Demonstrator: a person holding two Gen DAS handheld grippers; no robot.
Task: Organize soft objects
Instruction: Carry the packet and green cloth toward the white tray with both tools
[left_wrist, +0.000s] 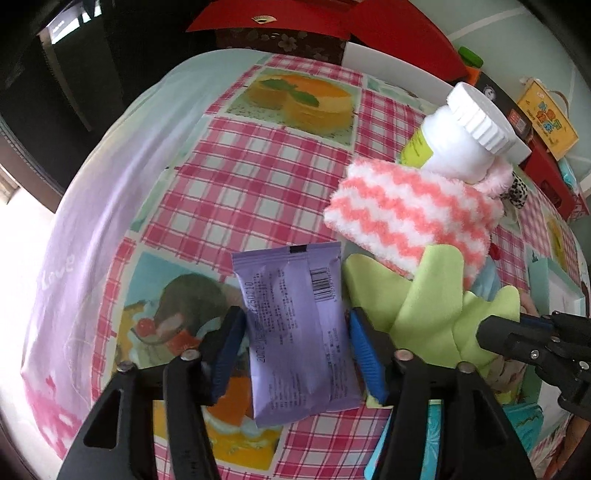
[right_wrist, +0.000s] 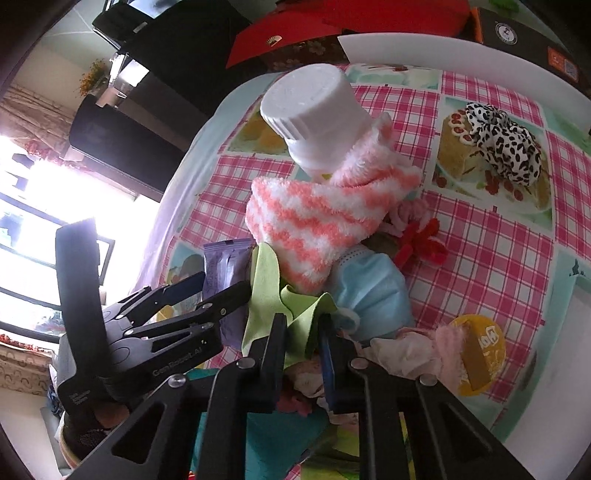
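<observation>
A worktop (left_wrist: 258, 177) under a pink checked cloth carries a heap of soft things. The left claw (left_wrist: 295, 354) points steeply down, half open, with a purple packet (left_wrist: 295, 332) lying flat between its fingers. The packet's long axis runs away from the claw, in line with the fingers, which flank its long edges; whether the pads touch them is unclear.

Just to the packet's right lies a green cloth (right_wrist: 269, 295), crumpled. The right claw (right_wrist: 301, 354) has narrowed on a fold of it, and the fabric appears pinched between the fingers.

Beyond the cloth, a pink-and-white fuzzy sock (right_wrist: 306, 221) leans against a white bottle (right_wrist: 314, 118), beside a blue face mask (right_wrist: 373, 291). Each claw has its own item directly beneath it.
</observation>
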